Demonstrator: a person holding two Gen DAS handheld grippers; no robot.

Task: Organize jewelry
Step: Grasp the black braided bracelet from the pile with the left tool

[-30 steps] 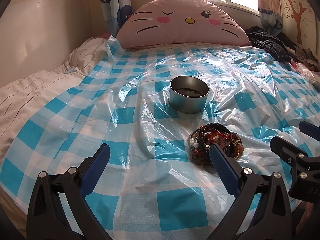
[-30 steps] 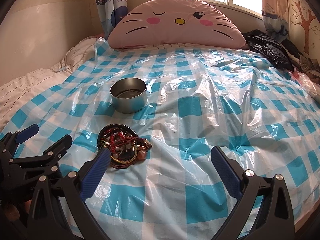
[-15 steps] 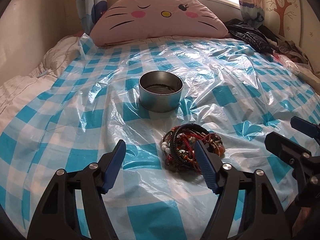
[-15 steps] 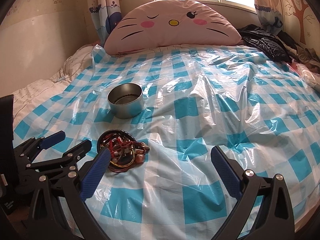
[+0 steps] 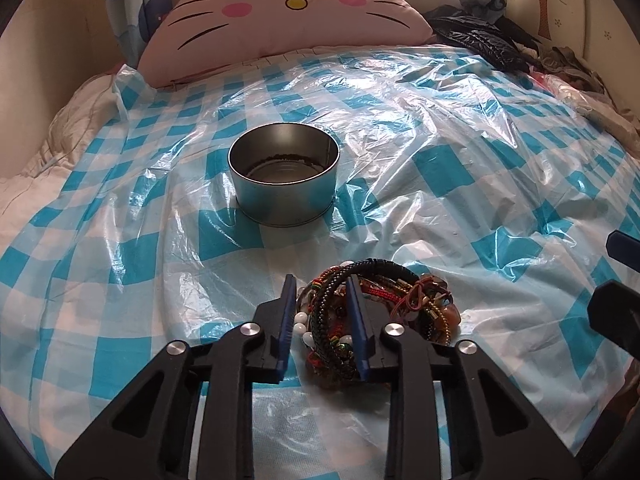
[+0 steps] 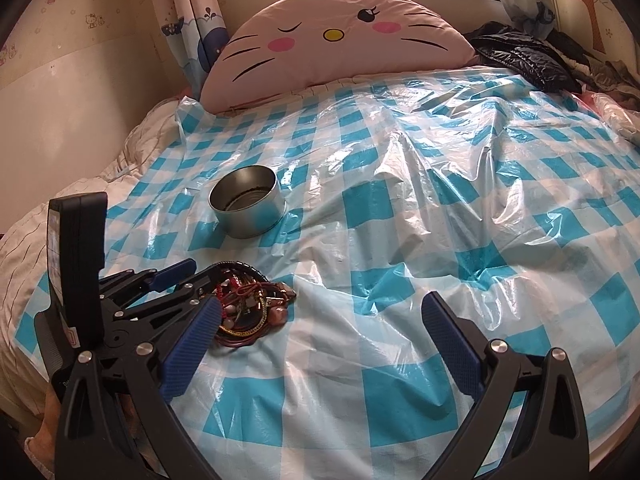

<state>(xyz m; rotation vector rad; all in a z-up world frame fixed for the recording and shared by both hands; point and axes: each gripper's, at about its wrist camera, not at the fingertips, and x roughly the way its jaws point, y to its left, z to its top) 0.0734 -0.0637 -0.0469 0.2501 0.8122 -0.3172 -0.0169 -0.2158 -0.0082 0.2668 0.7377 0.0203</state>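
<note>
A tangled pile of bracelets (image 5: 400, 296) (image 6: 252, 304), black braided, red corded and beaded, lies on the blue-and-white checked plastic sheet (image 5: 440, 160). My left gripper (image 5: 320, 292) (image 6: 200, 272) is closing on the pile's left side; a black braid and white beads fill the narrow gap and touch both blue pads. An open round metal tin (image 5: 284, 200) (image 6: 248, 220) stands upright just beyond the pile. My right gripper (image 6: 322, 302) (image 5: 610, 272) hangs open over bare sheet to the right of the pile, nothing between its fingers.
A pink cat-face pillow (image 5: 288, 20) stands at the head of the bed. Black clothing (image 5: 476, 36) is heaped at the far right. A white quilt (image 5: 24, 184) shows past the sheet's left edge, with a wall beside it.
My left gripper moved forward and down onto the bracelet pile while its jaws went from wide open to nearly closed around the strands. The right gripper stayed about where it was.
</note>
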